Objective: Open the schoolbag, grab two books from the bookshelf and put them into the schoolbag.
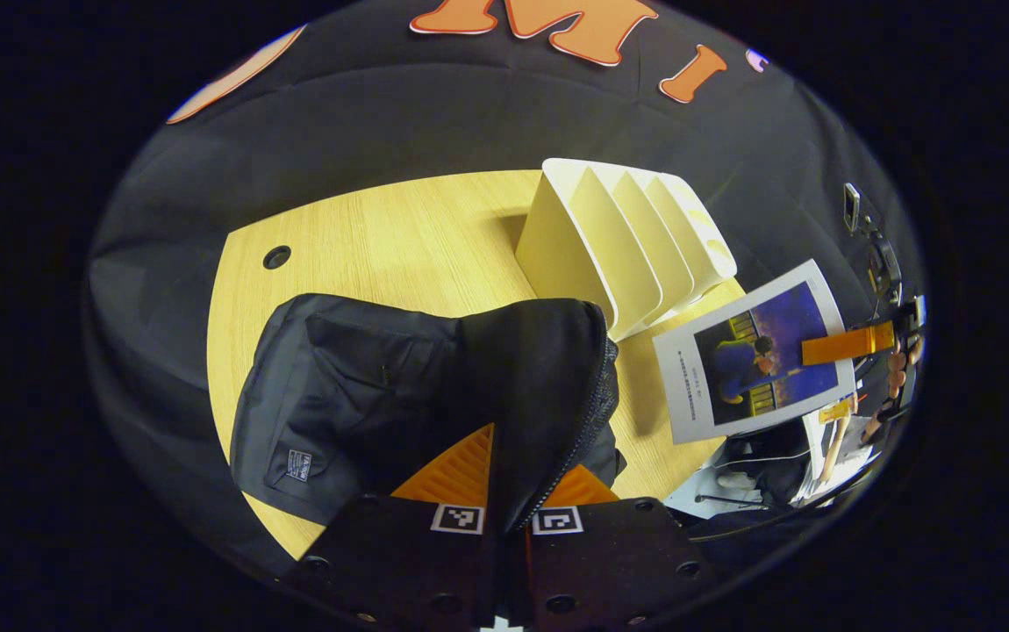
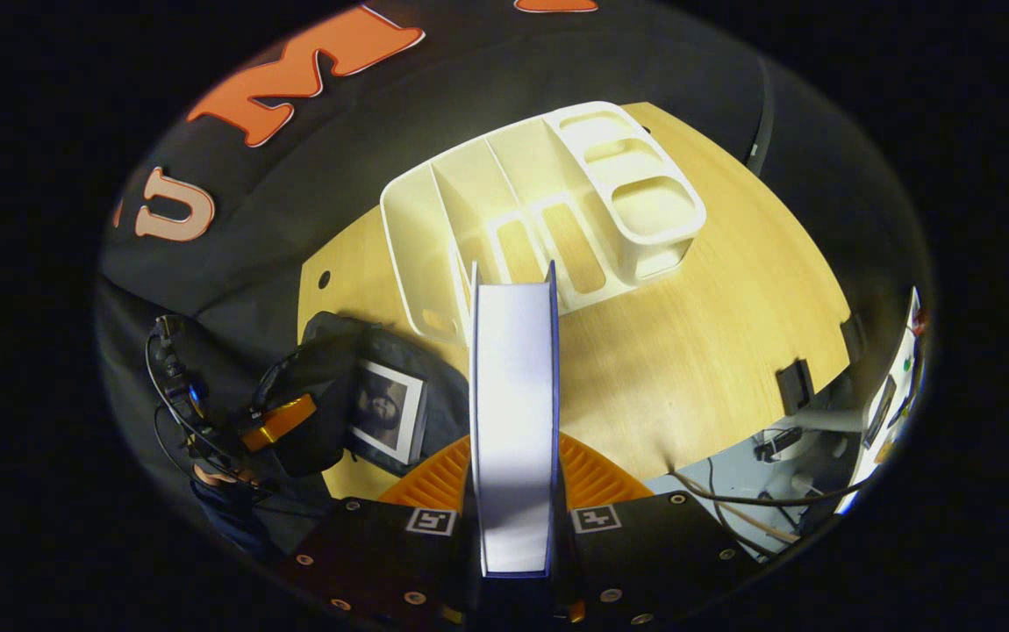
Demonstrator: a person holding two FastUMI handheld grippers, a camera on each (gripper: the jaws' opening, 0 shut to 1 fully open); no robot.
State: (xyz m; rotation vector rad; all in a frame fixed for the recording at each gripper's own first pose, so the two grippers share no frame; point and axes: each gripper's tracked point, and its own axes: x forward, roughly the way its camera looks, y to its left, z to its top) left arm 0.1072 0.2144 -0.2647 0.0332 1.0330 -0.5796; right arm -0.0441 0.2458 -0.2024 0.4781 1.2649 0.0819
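Two hand-held grippers are at work. The left hand-held gripper is closed on the zippered edge of the schoolbag, holding its mouth up above the desk. The right hand-held gripper is clamped on a book, held edge-on above the desk in front of the white bookshelf. As a judgement, the task is well along: the bag is open, one book seems already to lie inside it, the shelf slots look empty, and what remains is to carry the held book over and lower it in. The right gripper view alone gives the book inside the bag; the left gripper view gives the held book's cover, which the right sees merely as a page edge.
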